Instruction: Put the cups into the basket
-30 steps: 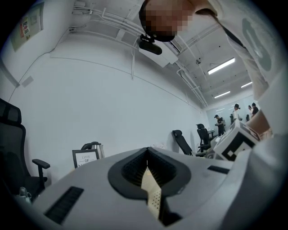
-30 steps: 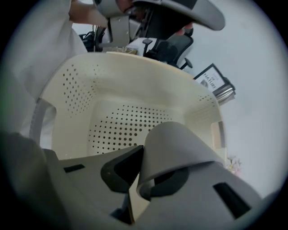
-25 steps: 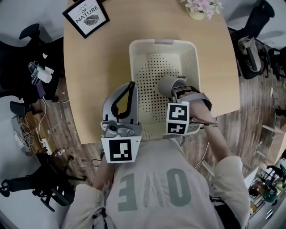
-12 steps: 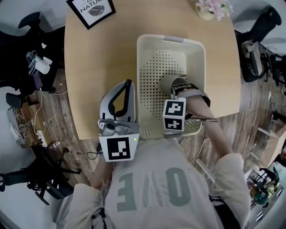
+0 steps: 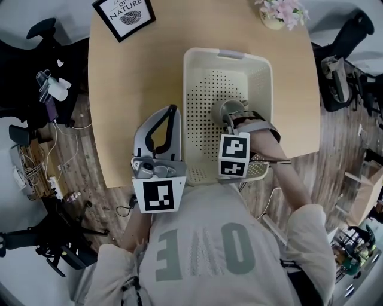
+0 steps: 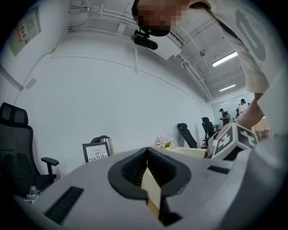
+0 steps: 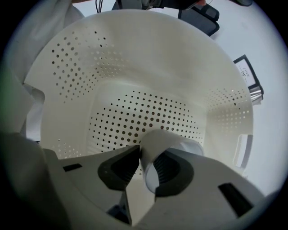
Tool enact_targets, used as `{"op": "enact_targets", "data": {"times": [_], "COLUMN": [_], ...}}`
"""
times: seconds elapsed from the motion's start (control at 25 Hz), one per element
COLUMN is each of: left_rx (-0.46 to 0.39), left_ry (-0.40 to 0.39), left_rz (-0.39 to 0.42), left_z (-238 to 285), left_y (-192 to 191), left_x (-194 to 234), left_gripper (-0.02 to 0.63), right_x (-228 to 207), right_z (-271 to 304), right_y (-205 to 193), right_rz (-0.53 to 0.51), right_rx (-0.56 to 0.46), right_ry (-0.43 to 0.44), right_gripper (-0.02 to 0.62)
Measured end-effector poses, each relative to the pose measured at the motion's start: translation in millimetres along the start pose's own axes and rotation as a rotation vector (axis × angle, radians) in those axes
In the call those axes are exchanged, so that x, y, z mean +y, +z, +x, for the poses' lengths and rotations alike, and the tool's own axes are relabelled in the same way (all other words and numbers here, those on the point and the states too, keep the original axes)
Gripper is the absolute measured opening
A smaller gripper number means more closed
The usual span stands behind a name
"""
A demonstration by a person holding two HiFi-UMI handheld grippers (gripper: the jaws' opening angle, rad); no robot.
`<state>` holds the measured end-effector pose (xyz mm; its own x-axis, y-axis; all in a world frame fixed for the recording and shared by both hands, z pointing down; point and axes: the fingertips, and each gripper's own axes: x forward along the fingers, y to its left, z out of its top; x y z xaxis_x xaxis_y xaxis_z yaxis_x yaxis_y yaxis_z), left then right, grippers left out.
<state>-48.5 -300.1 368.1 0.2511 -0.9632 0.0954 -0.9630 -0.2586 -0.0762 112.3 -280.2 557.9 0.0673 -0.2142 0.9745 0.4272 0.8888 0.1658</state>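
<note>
A grey cup [image 5: 220, 110] hangs low inside the cream perforated basket [image 5: 260, 77], with my right gripper [image 5: 231, 121] shut on its wall. In the right gripper view one finger is inside the cup [image 7: 173, 141] and the other outside, right gripper [image 7: 145, 162] over the basket's holed floor [image 7: 135, 112]. My left gripper [image 5: 173, 112] stays above the wooden table [image 5: 131, 77], just left of the basket. Its jaws are shut with nothing in them. In the left gripper view the left gripper [image 6: 147, 156] points level across the table.
A framed "Love of Nature" picture [image 5: 124, 15] stands at the table's far left and a pot of pink flowers [image 5: 278, 12] at the far right. A metal kettle [image 6: 103, 140] is behind the picture. Office chairs [image 5: 344, 66] stand around the table.
The right gripper has shifted slightly inside the basket with the cup, whose mouth now faces more upward. The left gripper has hardly moved.
</note>
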Motion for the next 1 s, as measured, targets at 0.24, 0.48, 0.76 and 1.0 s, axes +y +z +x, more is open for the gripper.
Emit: {"op": "enact_targets", "data": {"times": [0.24, 0.48, 0.76, 1.0], "left_rx": [-0.021, -0.048, -0.096, -0.160], "left_ry": [-0.013, -0.022, -0.008, 0.008], "left_rz": [0.009, 0.060, 0.060, 0.031], "left_z": [-6, -16, -27, -38], "left_y": [9, 23, 41, 65], "left_x": [-8, -19, -30, -41], "left_gripper": [0.009, 0.009, 0.009, 0.009], "right_x": [-2, -9, -55, -66], "right_z": [-18, -60, -161, -262], "right_y": [-4, -14, -30, -55], "right_rz": [0.019, 0.114, 0.391, 0.711], "right_rx": [-0.003, -0.056, -0.318, -0.607], "right_ry": [-0.050, -0.156, -0.516, -1.019], "right_gripper": [0.089, 0.086, 0.000, -0.002]}}
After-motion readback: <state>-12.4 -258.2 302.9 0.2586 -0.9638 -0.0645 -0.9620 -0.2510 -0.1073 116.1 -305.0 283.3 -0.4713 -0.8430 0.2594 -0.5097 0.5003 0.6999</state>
